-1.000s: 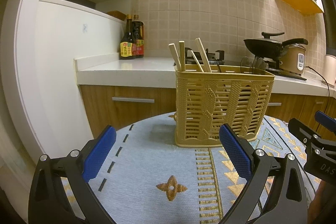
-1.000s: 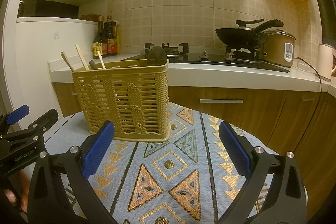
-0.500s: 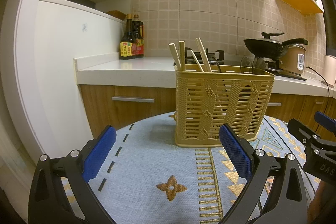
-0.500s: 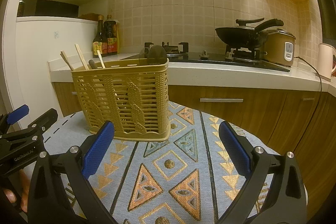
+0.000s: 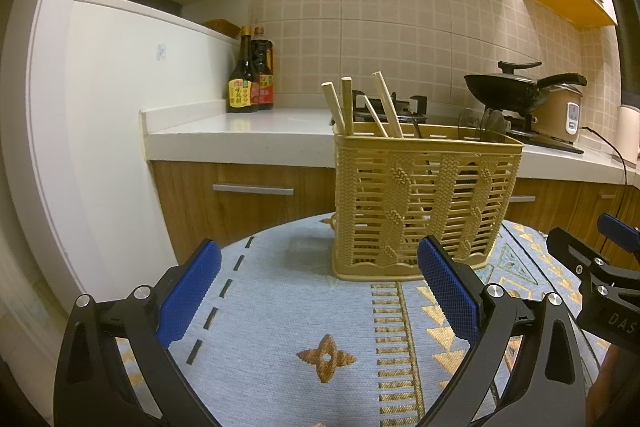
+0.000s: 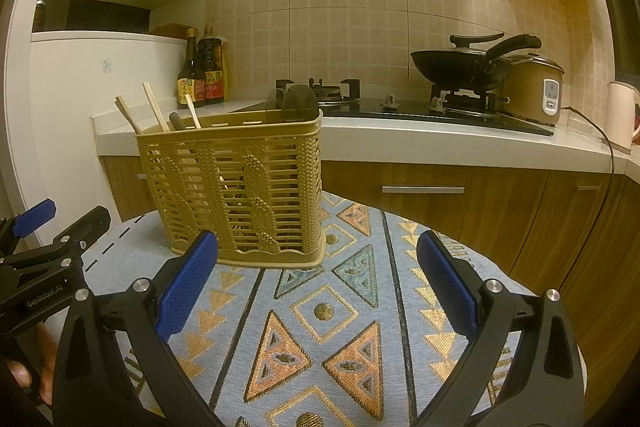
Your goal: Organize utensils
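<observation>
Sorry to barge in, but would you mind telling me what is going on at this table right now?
A person holds a two-finger gripper in each hand to organize utensils. The left gripper and right gripper are both open and empty, hovering above the patterned tablecloth. In front of them stands a yellow slotted utensil basket, with wooden chopsticks leaning at its left end and dark utensils at the other. No loose utensils show on the cloth, so the sorting looks finished, or paused.

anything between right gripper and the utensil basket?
Nothing: in the right wrist view only bare patterned tablecloth lies between the open right gripper and the utensil basket.
</observation>
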The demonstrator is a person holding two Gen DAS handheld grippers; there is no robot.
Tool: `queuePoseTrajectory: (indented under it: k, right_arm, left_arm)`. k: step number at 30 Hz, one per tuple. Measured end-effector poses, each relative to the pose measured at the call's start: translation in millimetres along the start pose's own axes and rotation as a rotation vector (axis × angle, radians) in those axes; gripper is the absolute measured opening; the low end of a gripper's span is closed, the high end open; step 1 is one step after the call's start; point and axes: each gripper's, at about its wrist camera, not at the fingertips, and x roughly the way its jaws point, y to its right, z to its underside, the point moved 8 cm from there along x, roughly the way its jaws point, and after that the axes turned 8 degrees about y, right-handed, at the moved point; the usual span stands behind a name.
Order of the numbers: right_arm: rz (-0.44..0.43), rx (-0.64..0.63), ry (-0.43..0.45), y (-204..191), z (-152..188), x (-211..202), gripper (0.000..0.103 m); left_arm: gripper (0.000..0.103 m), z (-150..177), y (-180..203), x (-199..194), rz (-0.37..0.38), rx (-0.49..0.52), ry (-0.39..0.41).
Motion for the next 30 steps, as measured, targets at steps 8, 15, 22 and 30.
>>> queuePoseTrajectory:
  k: [8, 15, 22, 30]
  right_arm:
    - [-0.003, 0.002, -0.005, 1.1, 0.8, 1.2, 0.095]
    - [-0.004, 0.005, -0.010, 2.2, 1.4, 2.6, 0.095]
    - [-0.005, 0.007, -0.013, 2.2, 2.1, 3.4, 0.095]
    - [0.001, 0.009, -0.012, 2.4, 2.4, 2.7, 0.095]
  left_arm:
    - [0.095, -0.2, 1.5, 0.3, 0.004, 0.009, 0.004]
    - [0.095, -0.1, -2.2, 1.1, -0.001, -0.005, -0.003]
    - [0.095, -0.7, -1.6, 0.8, -0.002, 0.008, -0.001]
    - [0.095, -1.0, -1.9, 0.4, -0.005, 0.012, -0.002]
